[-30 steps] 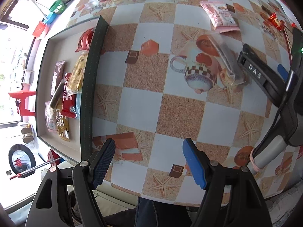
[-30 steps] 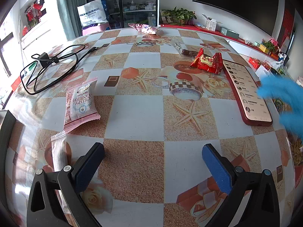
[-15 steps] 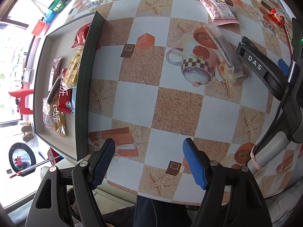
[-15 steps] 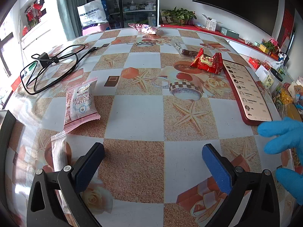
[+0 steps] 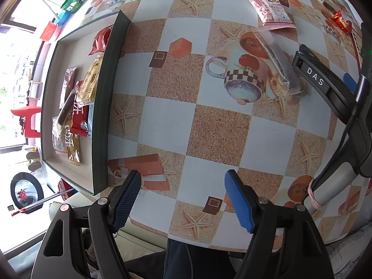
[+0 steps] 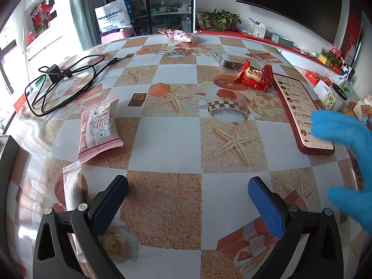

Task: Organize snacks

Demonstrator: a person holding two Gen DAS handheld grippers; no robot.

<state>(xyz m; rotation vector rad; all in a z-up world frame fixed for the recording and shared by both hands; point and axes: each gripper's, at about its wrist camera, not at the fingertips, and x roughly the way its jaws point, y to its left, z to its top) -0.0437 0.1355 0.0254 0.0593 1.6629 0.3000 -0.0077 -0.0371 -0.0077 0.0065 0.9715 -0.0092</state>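
Along the table's left edge, a tray (image 5: 102, 107) is holding several snack packets (image 5: 76, 114). Loose snacks are lying on the table (image 6: 167, 139): a pink pack (image 6: 98, 126) and a white stick (image 6: 73, 190) near the tray, a red pack (image 6: 254, 78) toward the far right beside a phone (image 6: 300, 111). Both the left gripper (image 5: 183, 197) and right gripper (image 6: 188, 203) are hovering spread wide, pinching nothing. A blue-gloved hand (image 6: 346, 155) is reaching over the phone's near end.

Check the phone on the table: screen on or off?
On. The phone lies flat, face up, its screen lit with a list of chat rows; a blue-gloved hand hovers beside it.
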